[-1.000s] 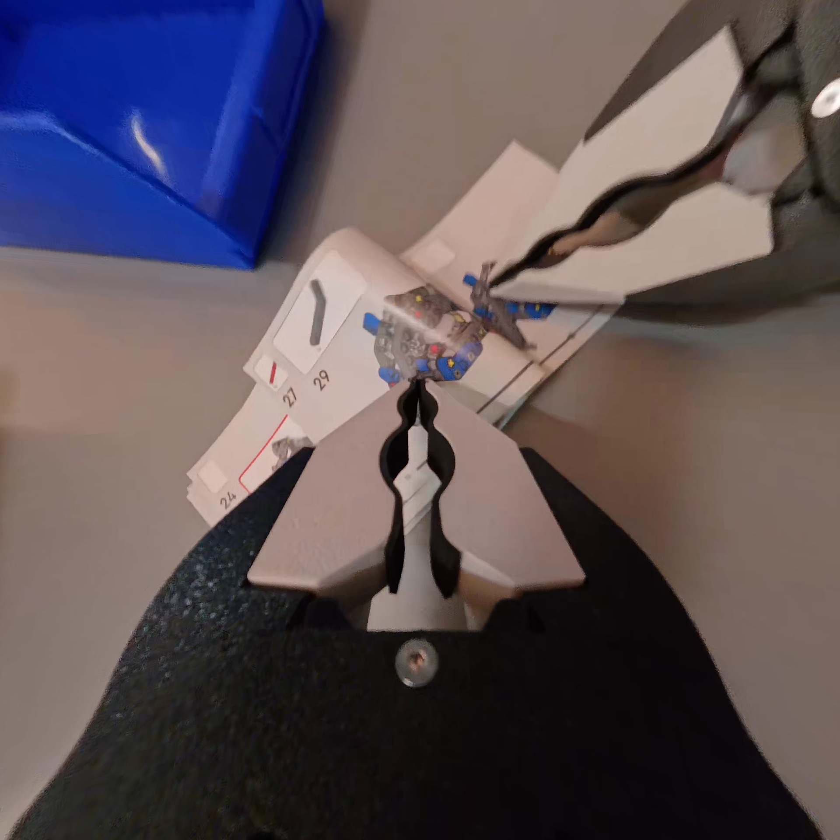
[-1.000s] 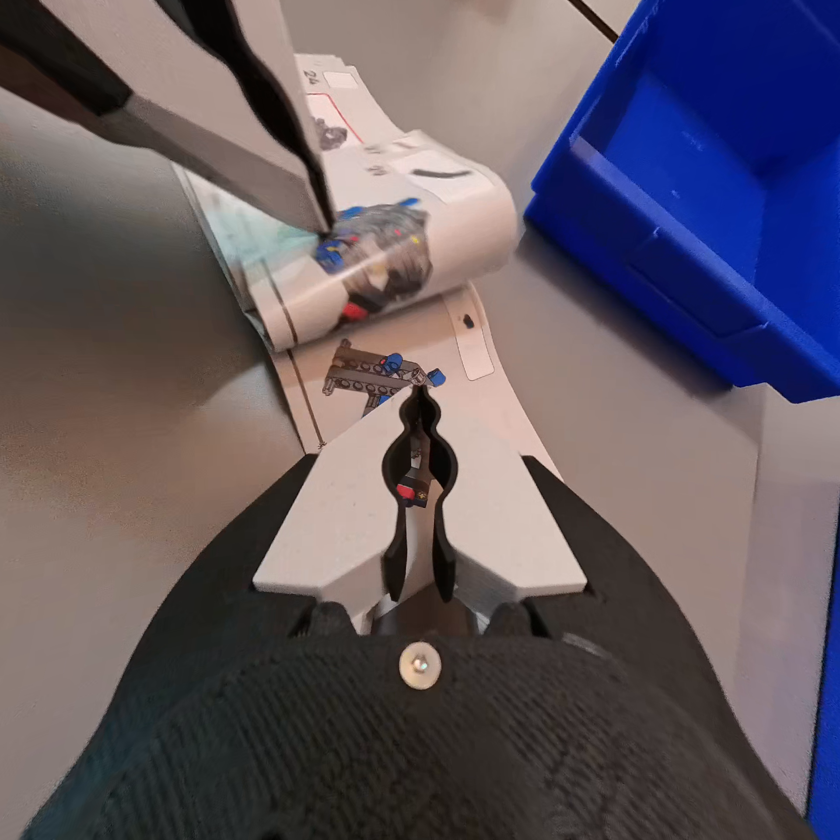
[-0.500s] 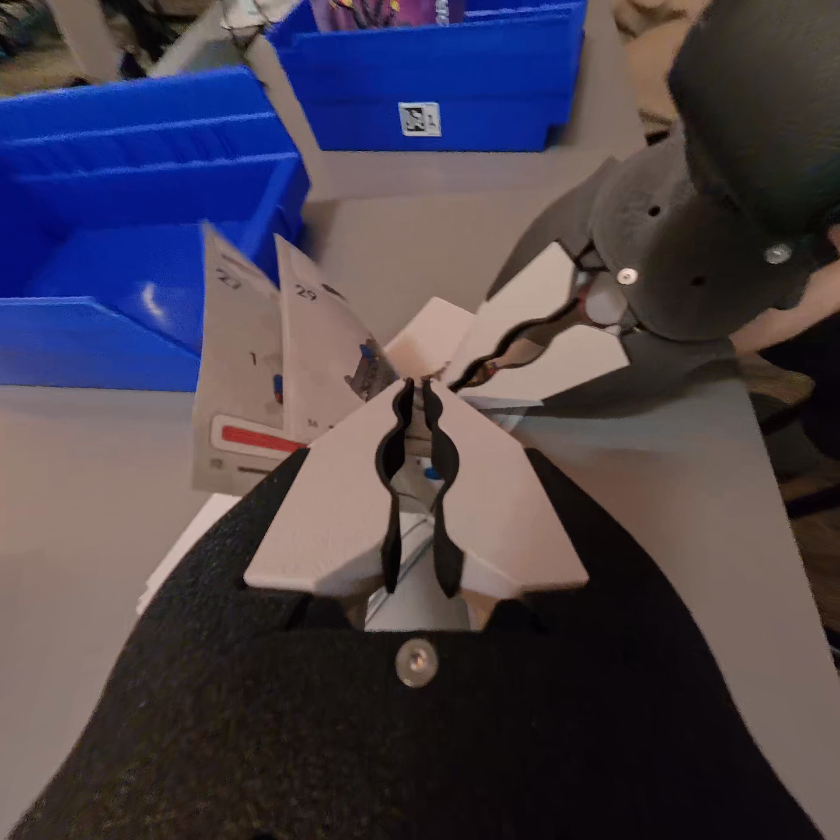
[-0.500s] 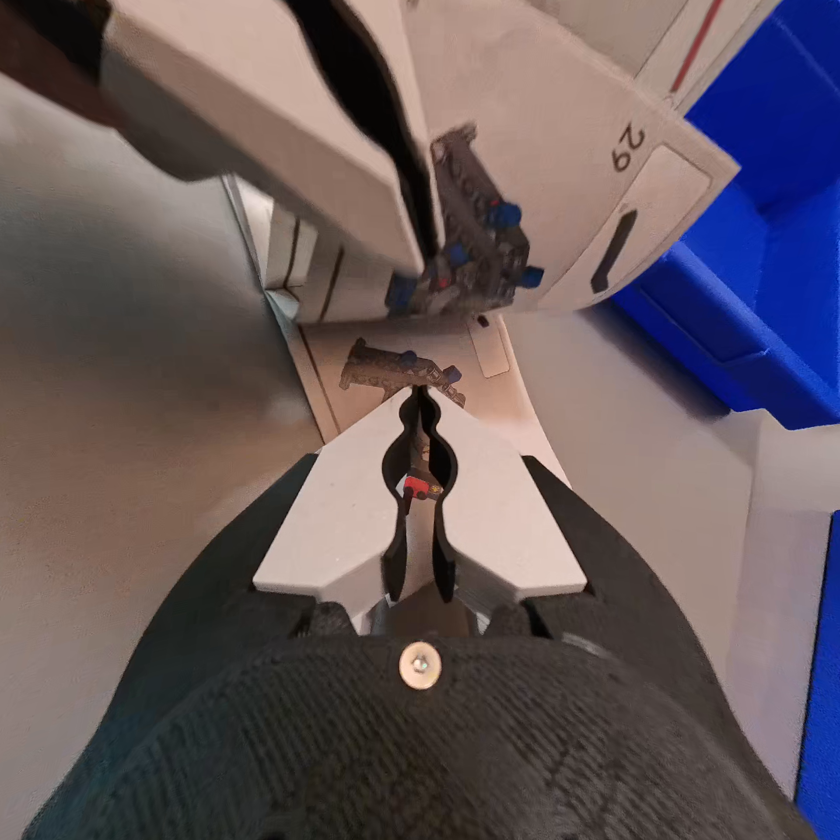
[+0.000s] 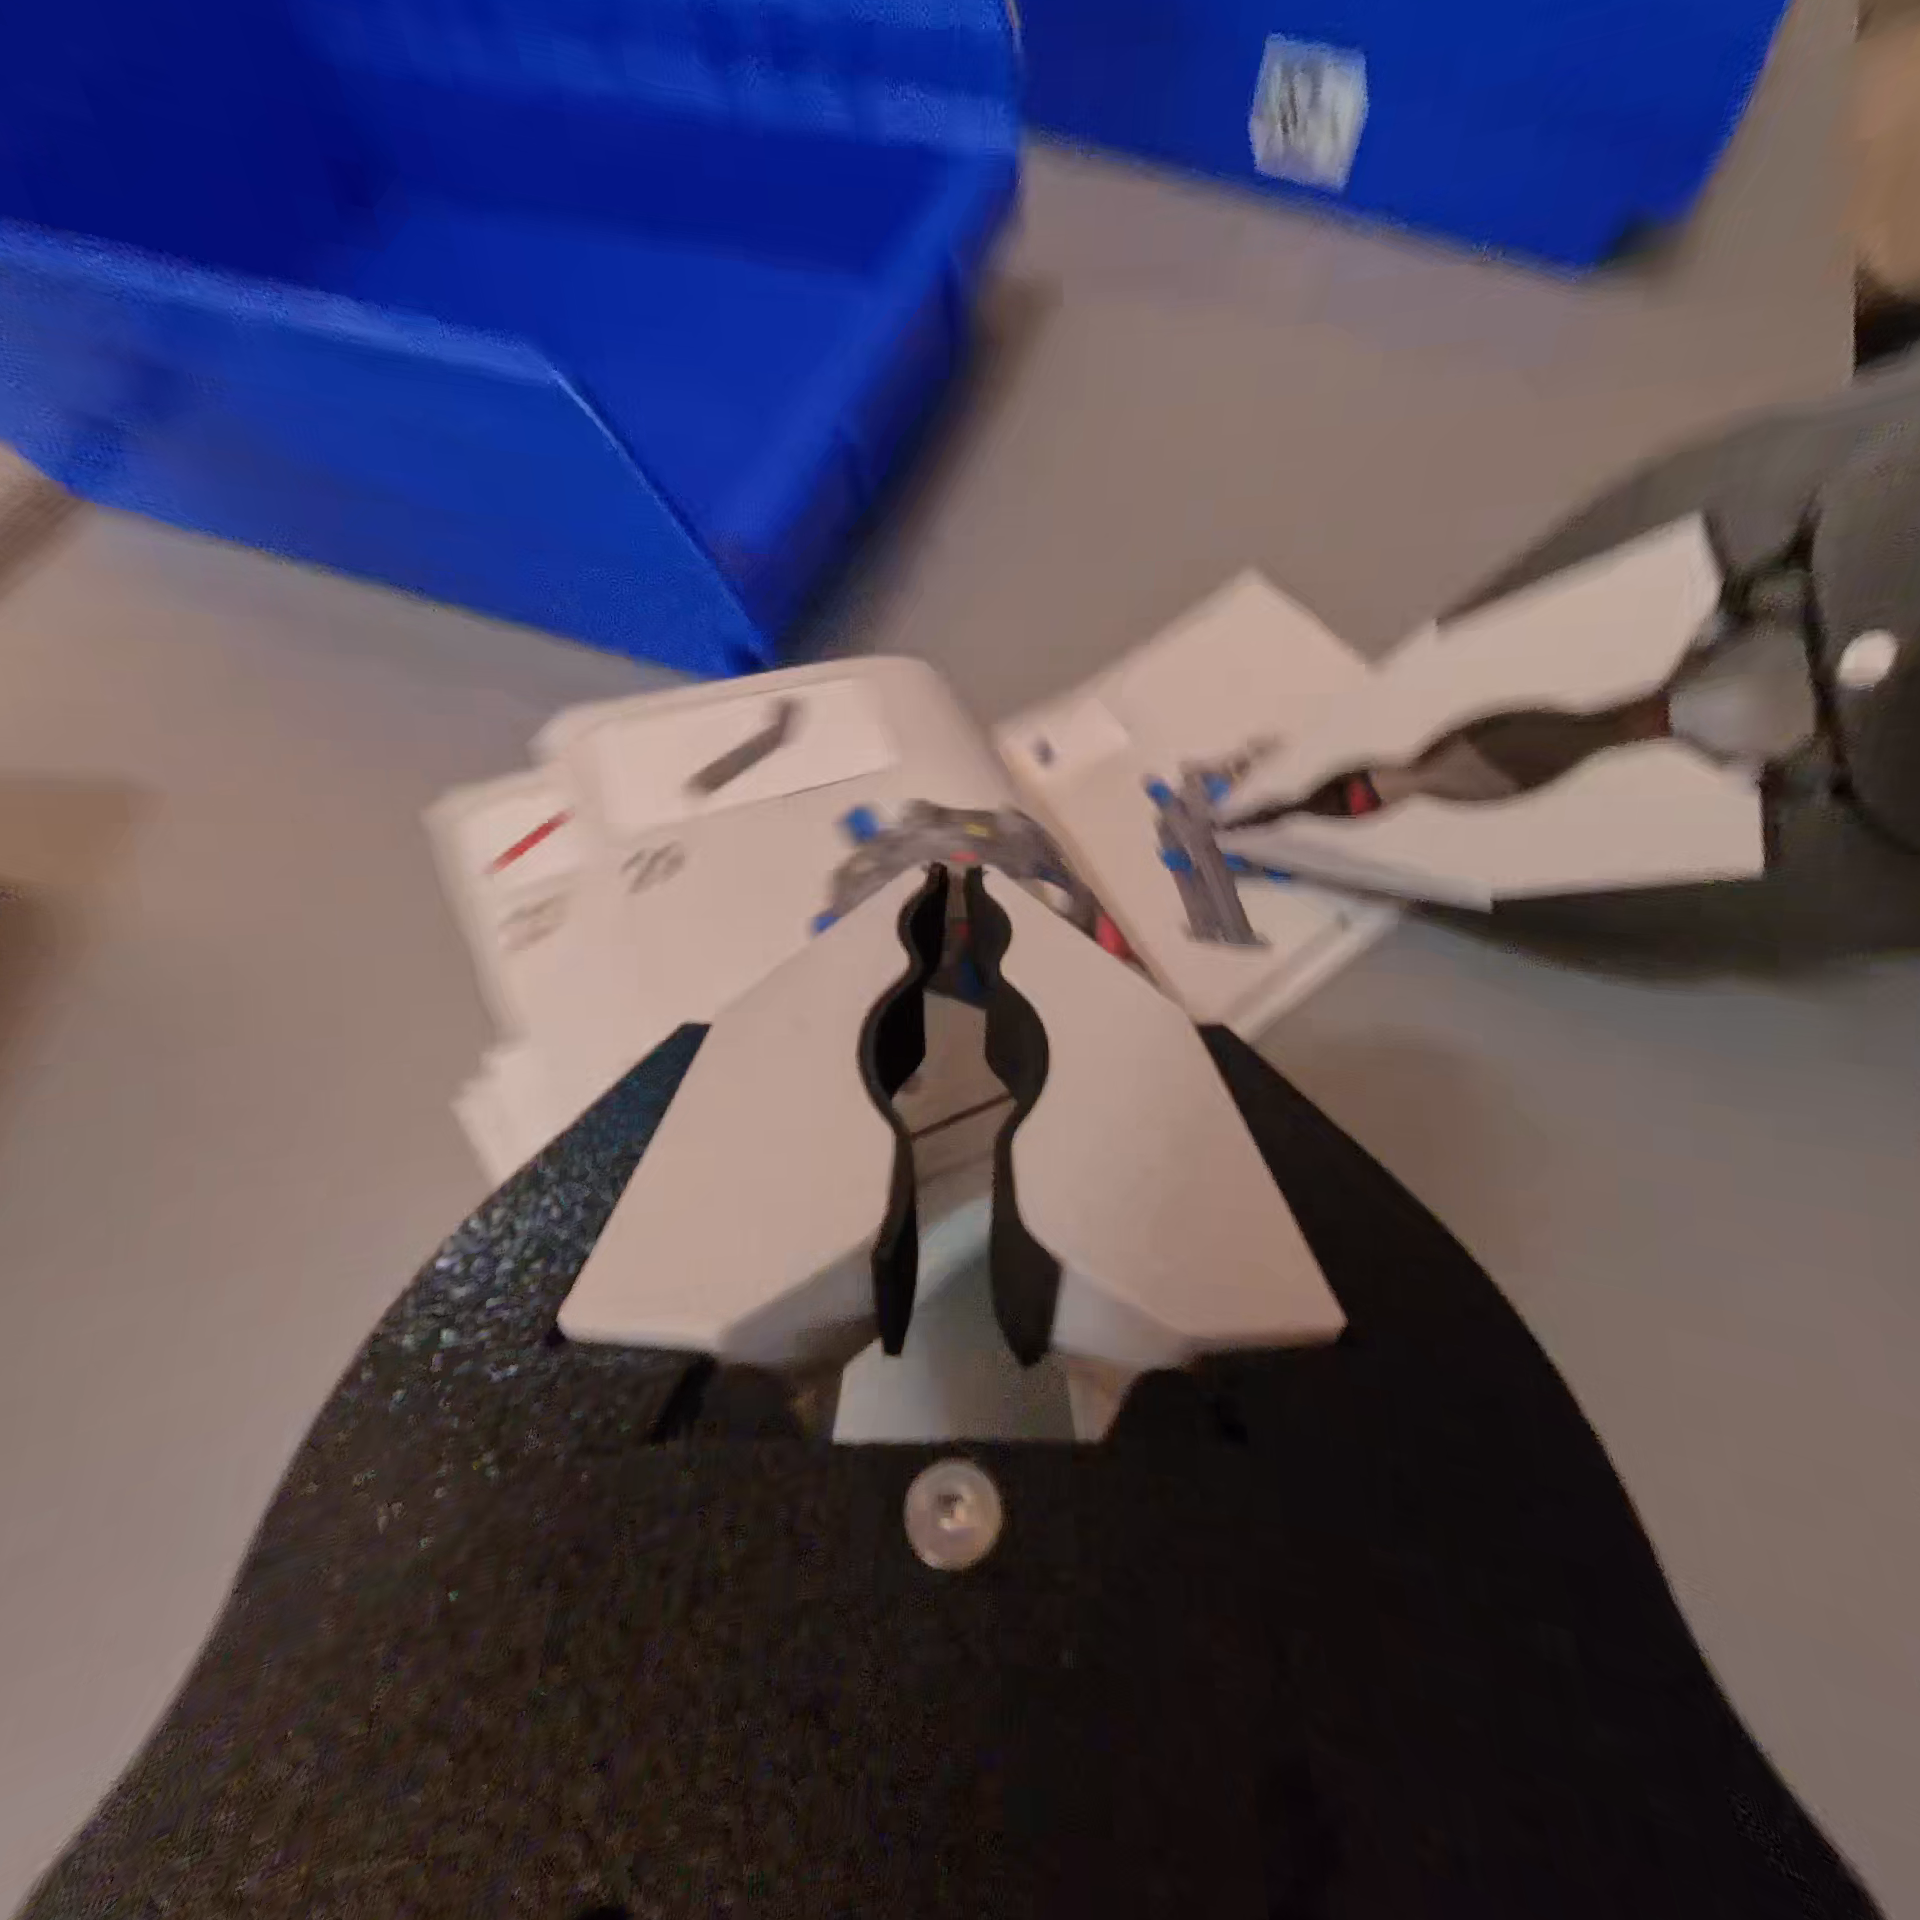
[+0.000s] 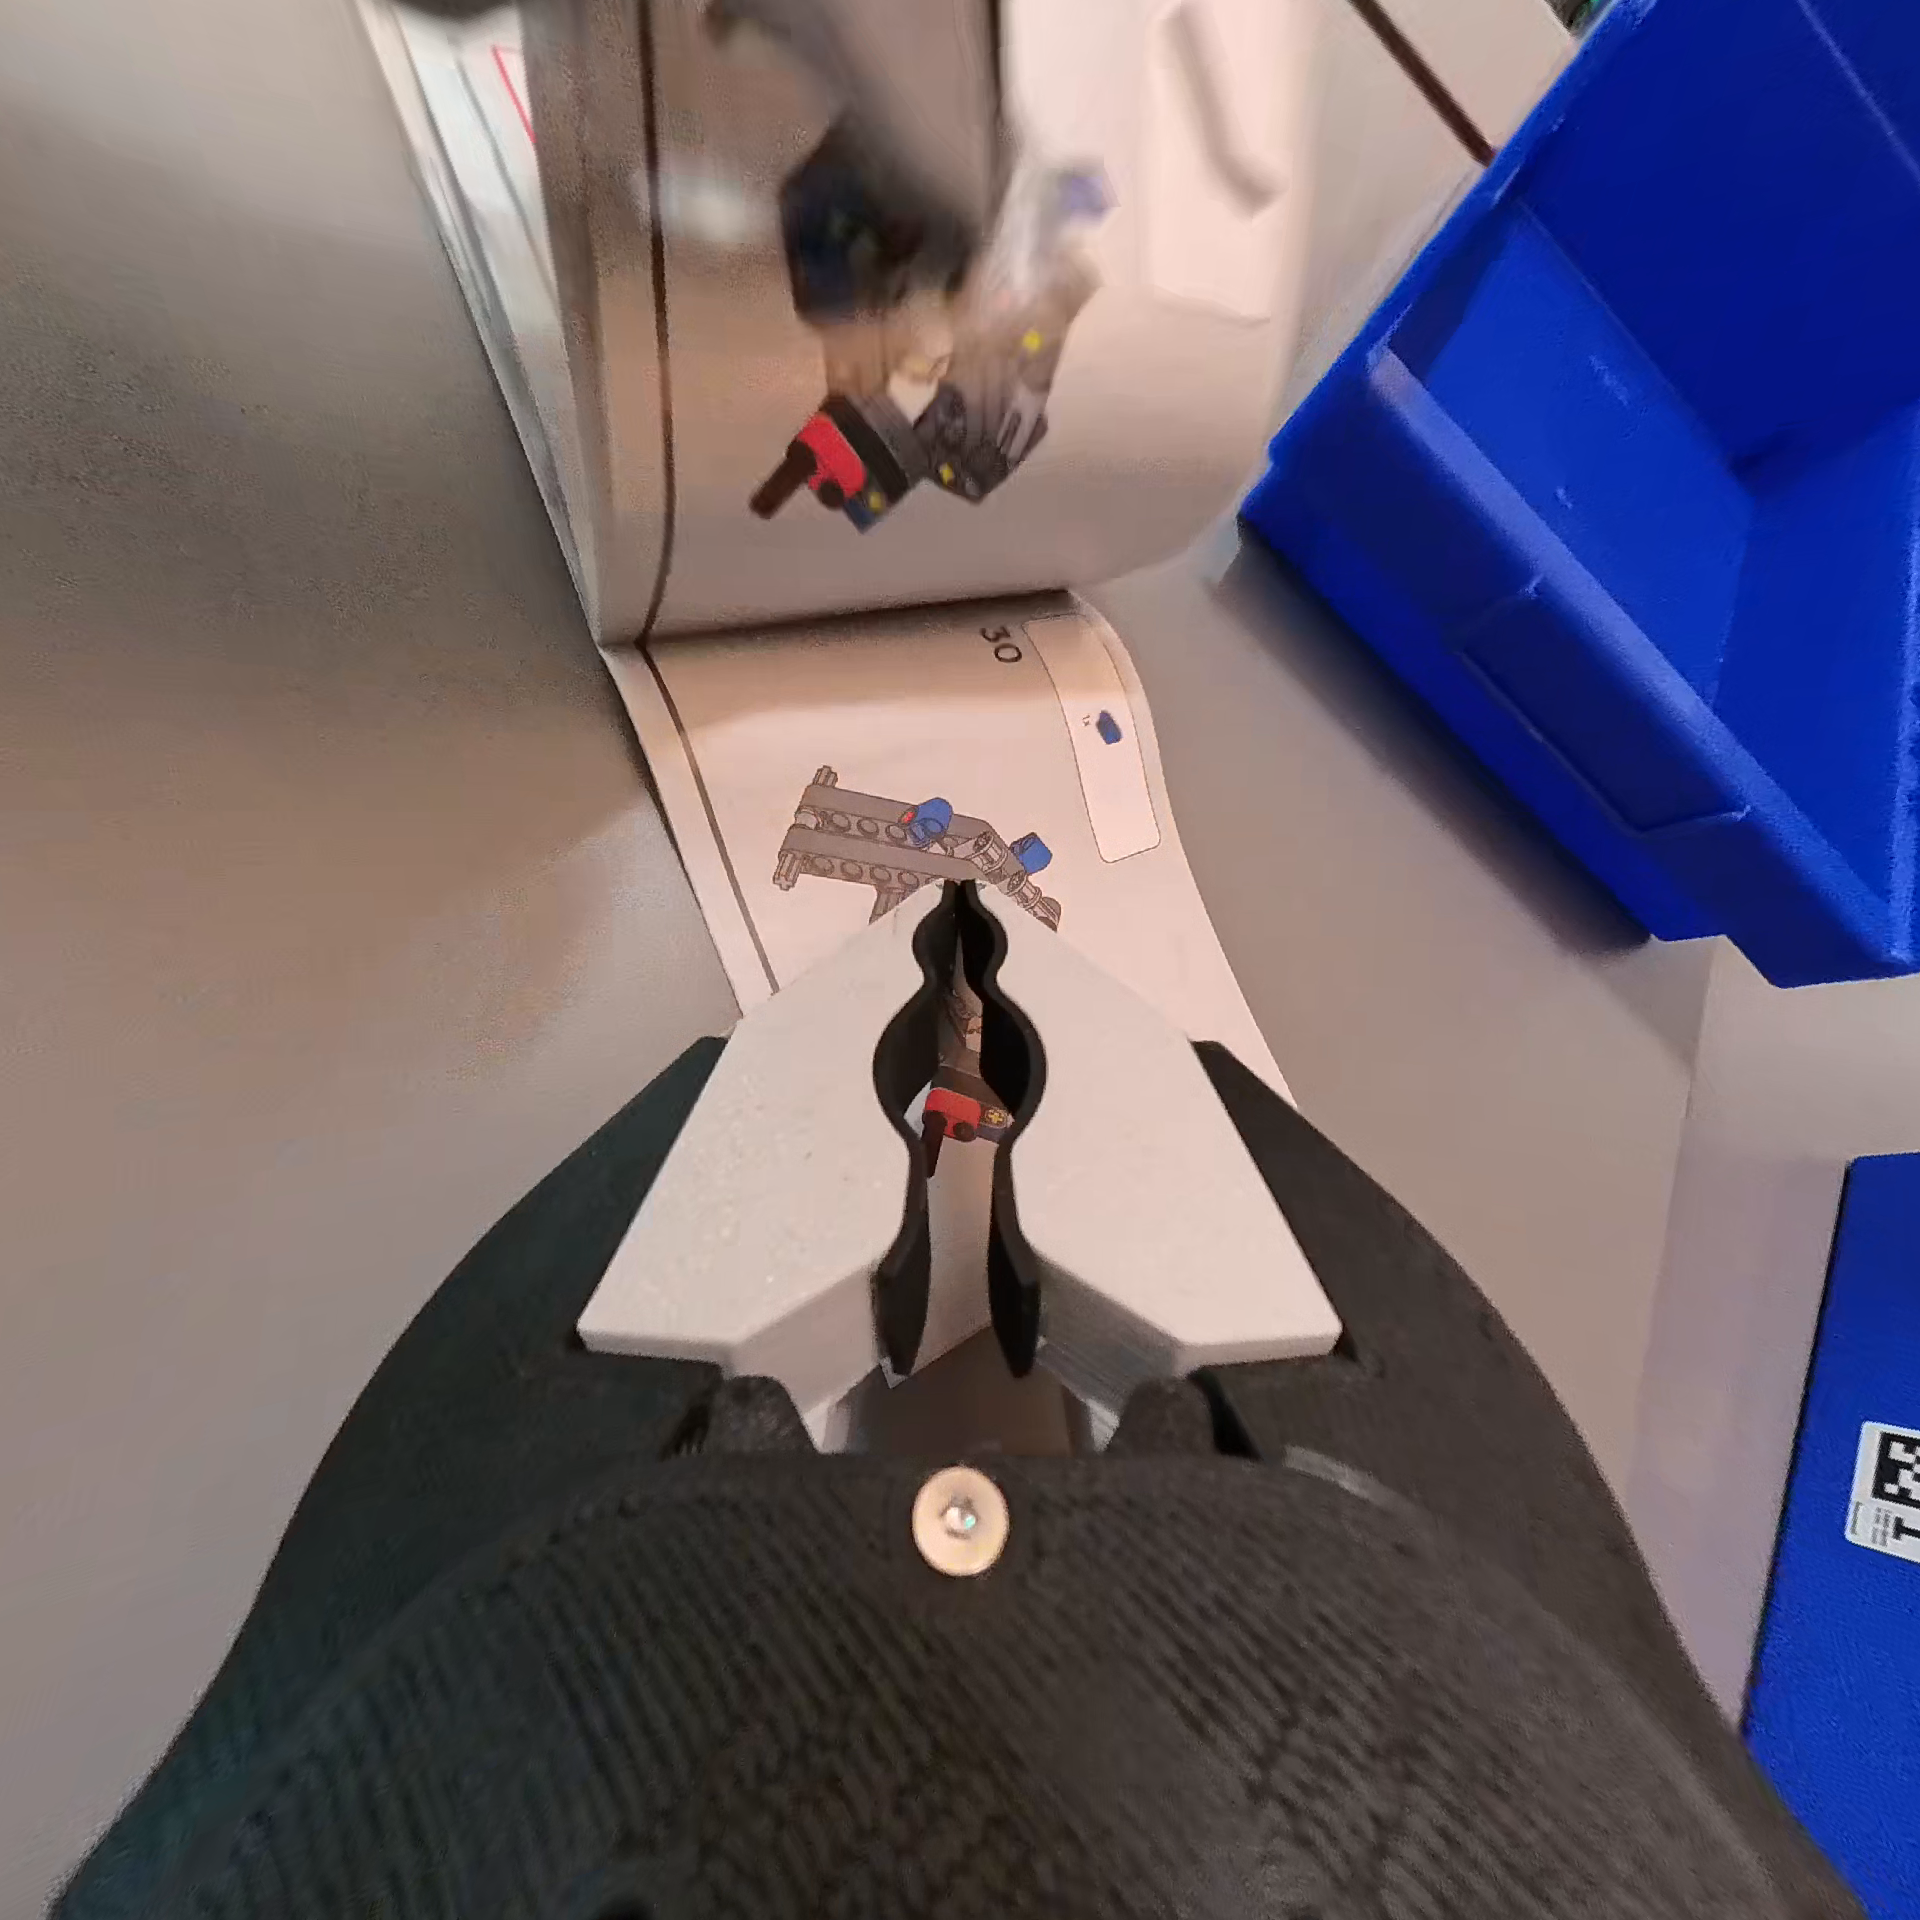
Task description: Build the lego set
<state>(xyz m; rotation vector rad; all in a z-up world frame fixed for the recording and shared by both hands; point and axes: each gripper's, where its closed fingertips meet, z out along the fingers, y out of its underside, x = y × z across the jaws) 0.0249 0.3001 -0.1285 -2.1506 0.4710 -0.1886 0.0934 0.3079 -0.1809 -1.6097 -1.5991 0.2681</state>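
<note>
Blue plastic fills the upper left of the left wrist view: a storage bin [image 5: 499, 343] stands on the grey bench [image 5: 208, 935], with a second blue bin [image 5: 1455, 114] behind it bearing a small white sticker. The view is blurred and we cannot tell what either bin holds. Just in front of the nearer bin lies an open instruction booklet [image 5: 727, 894], its left pages bowed upward. Our left gripper [image 5: 956, 883] has its jaws closed, tips resting on or just above the printed drawing on the bowed page; whether they pinch paper we cannot tell. From the right, the right gripper [image 5: 1236, 831] reaches in with its jaws shut, tips at the booklet's right-hand page.

In the right wrist view, the right gripper [image 6: 961, 891] points along the flat page [image 6: 935, 748], jaws closed, tips at the grey-and-blue drawing; part of the page shows through the hollows between the pads. Beyond, the curled page [image 6: 831, 520] rises and hides what lies behind it. A blue bin [image 6: 1621, 499] sits just right of the booklet, the visible part of its inside bare. Another blue container [image 6: 1849, 1558] with a sticker stands at the right edge.
</note>
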